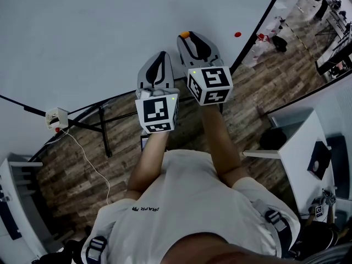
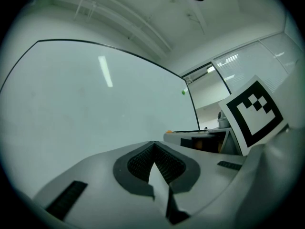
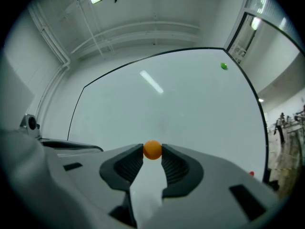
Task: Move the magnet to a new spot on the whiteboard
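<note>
**Ana:** Where is the magnet?

**Ben:** The orange magnet (image 3: 152, 150) sits right at the tip of the right gripper (image 1: 190, 36). The two jaws pinch it, one on each side. It is up by the whiteboard (image 3: 181, 104), but I can't tell if it touches the board or is just off it.

**Ana:** And the other tool?

**Ben:** The left gripper (image 2: 152, 147) has its jaws pressed together with nothing in them. It waits just beside the right one, at about 8 o'clock from it in the head view.

**Ana:** So what is the good way to do this bit?

**Ben:** I think the pinch is only on the very tips, and the magnet is round, so it could pop out. Squeeze firmly and go slow. Pull it straight off the board first, don't drag it.

**Ana:** Where should it go?

**Ben:** In the right gripper view there is a green magnet (image 3: 223, 66) at 1 o'clock and a red magnet (image 3: 251, 173) at about 4 o'clock. Stay away from those. The board is bare at 12 o'clock and 10 o'clock. Put it flat there, then open the jaws gently.
</note>
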`<state>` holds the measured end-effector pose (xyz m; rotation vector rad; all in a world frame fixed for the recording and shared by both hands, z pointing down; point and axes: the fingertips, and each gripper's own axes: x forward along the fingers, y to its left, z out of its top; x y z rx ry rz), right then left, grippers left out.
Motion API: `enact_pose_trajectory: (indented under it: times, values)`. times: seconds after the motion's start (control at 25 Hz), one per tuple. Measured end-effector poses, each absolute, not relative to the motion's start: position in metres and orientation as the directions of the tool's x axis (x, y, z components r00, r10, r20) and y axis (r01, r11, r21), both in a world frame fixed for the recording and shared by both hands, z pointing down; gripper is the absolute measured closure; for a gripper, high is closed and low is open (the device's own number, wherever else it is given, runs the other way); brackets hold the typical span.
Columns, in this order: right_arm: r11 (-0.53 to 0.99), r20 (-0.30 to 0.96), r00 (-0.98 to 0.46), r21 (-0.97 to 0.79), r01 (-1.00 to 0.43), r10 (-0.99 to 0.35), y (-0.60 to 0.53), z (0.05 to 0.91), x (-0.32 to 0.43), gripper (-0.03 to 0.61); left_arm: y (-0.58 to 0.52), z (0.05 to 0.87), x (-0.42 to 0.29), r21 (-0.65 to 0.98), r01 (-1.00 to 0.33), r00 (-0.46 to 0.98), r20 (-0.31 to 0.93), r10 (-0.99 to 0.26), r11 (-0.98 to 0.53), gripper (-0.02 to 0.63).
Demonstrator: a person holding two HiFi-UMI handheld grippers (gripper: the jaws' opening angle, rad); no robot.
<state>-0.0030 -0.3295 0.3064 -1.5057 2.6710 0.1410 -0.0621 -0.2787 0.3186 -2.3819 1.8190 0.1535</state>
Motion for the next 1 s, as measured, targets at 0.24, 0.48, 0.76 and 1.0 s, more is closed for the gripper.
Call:
enact_pose_trajectory:
  times: [0.24, 0.48, 0.76, 1.0]
  values:
    - [0.514, -0.102, -0.516, 0.045, -0.856, -0.850, -0.336, 0.306, -0.007, 0.451, -0.281, 0.315, -0.065, -0.050, -0.965, 0.262, -0.169, -0.950, -0.257, 0.611]
    - [0.513, -0.105, -0.515, 0.047, -0.857, -0.851, -0.341, 0.303, -0.009, 0.451, -0.278, 0.315, -0.065, -0.037, -0.968, 0.252, -0.166, -0.953, -0.249, 0.611]
    - [0.507, -0.095, -0.510, 0.052, -0.860, -0.855, -0.357, 0.302, -0.019, 0.451, -0.283, 0.319, -0.075, -0.031, -0.970, 0.243, -0.164, -0.956, -0.241, 0.611]
    - [0.497, -0.095, -0.499, 0.053, -0.866, -0.861, -0.364, 0.300, -0.018, 0.451, -0.282, 0.314, -0.075, -0.048, -0.972, 0.237, -0.176, -0.956, -0.232, 0.611]
